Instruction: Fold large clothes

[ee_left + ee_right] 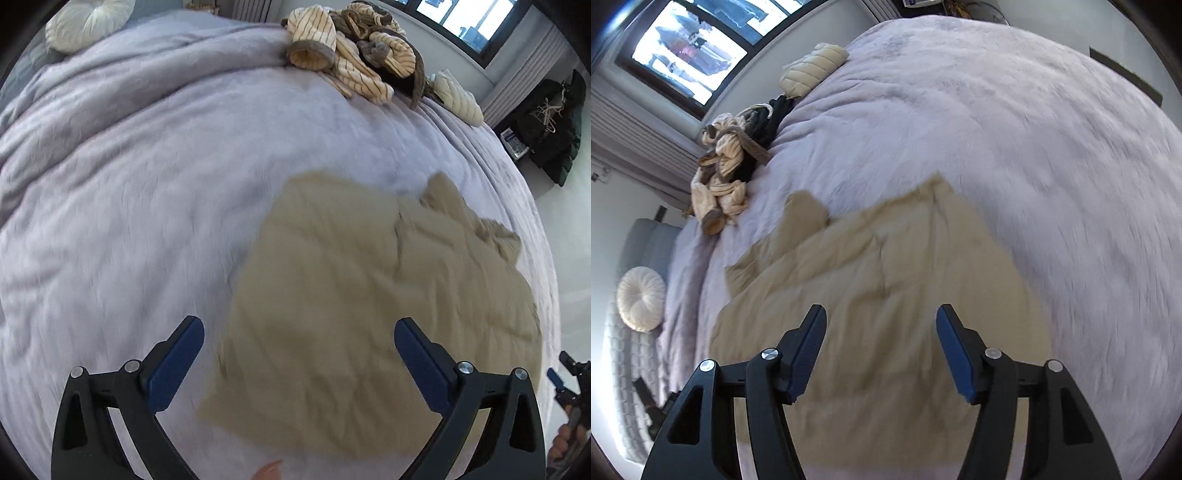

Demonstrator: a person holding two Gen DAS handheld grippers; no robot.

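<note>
Tan garment folded on the bed, both grippers empty above it.

The tan garment (pixel 369 295) lies on the lilac blanket (pixel 147 184); its rumpled far edge could spring open. Left gripper (pixel 299 347) gapes wide, right gripper (pixel 881 332) partly spread.

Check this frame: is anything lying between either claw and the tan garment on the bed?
Nothing visible. The tan garment lies flat on the lilac blanket, with both the left claw and right claw open directly above it.
</note>
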